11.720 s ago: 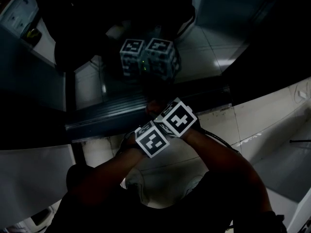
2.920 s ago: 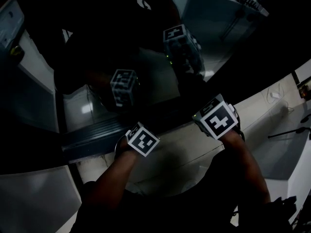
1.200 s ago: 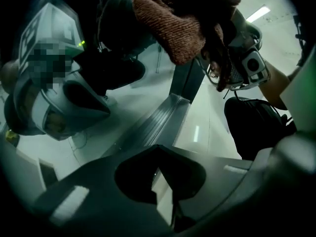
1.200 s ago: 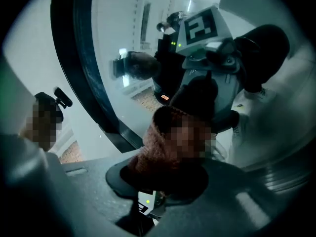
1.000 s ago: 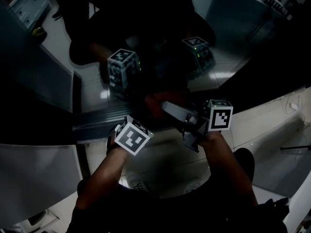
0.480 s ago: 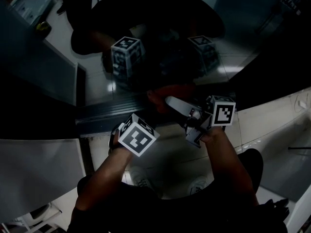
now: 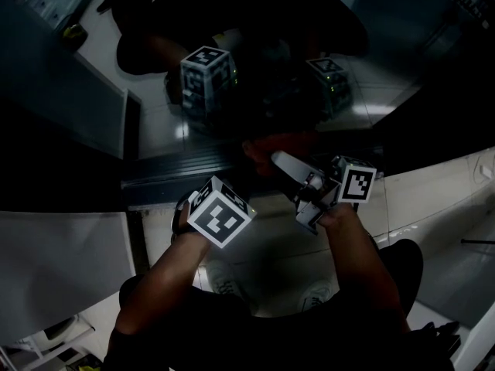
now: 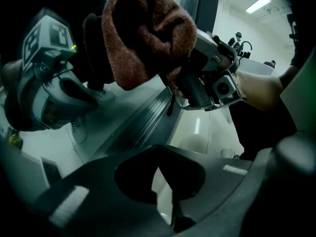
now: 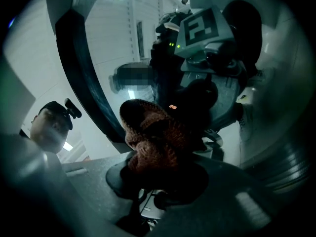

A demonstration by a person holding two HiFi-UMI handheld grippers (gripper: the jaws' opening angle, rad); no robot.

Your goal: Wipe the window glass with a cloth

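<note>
Fingers of right gripper: clamped on the bunched brown cloth, so that a soft wad leads beyond the tips.
Cloth: ahead of those fingertips, close to the window glass, just above the window track; contact unclear.
Fingers of left gripper: closed together on nothing, held beside the right fingers, probably to leave wiping room.

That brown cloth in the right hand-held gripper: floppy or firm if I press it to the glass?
Likely floppy: the brown cloth bunches in soft folds in the right hand-held gripper, which is shut on it. Its fuzzy knit probably grips rather than slips. It looks light, so it should flatten against the window glass.
</note>
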